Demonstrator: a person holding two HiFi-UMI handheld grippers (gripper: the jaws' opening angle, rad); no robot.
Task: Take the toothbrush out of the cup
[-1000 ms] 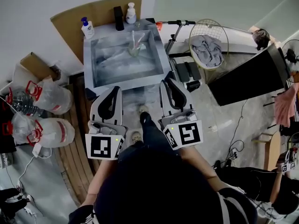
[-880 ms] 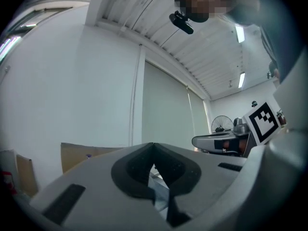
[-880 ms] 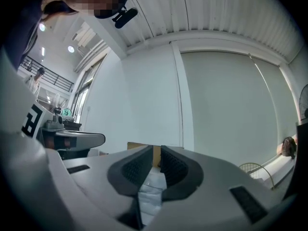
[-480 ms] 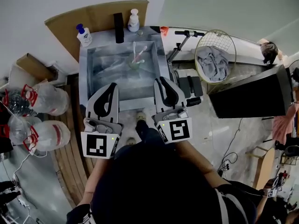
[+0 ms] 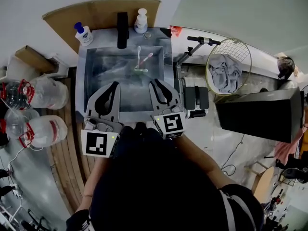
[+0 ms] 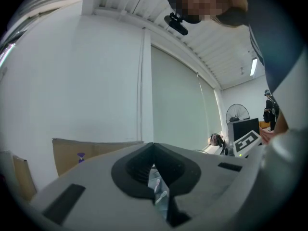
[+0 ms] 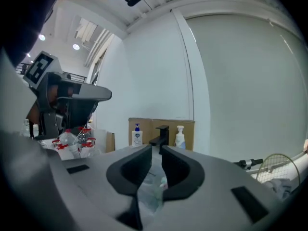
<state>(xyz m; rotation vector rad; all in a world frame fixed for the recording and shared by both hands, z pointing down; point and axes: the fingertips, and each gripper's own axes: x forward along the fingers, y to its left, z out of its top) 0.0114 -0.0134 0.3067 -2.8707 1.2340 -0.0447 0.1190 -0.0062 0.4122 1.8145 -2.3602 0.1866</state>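
Note:
A clear cup [image 5: 140, 68] stands in the grey sink [image 5: 91, 57] with a pink-headed toothbrush [image 5: 146, 57] and a white one [image 5: 139, 52] sticking out of it. My left gripper [image 5: 114, 83] hangs over the sink's near edge, left of the cup, its tips touching and nothing in them. To its right, my right gripper [image 5: 154, 81] points at the cup from the near side. Its jaws have just been opening, and a narrow empty gap shows between them. Through the right gripper [image 7: 156, 151] I see the cup [image 7: 153, 194] low and blurred.
A black faucet [image 5: 122, 23] and two pump bottles [image 5: 83, 32] [image 5: 141, 20] stand on the sink's back rim. Large plastic water bottles [image 5: 48, 93] lie at the left. A wire basket [image 5: 228, 69] with grey cloth and a black panel [image 5: 260, 114] are at the right.
Both grippers have moved forward from above the floor to over the sink's near edge, closer to the cup. The right jaws now stand slightly apart.

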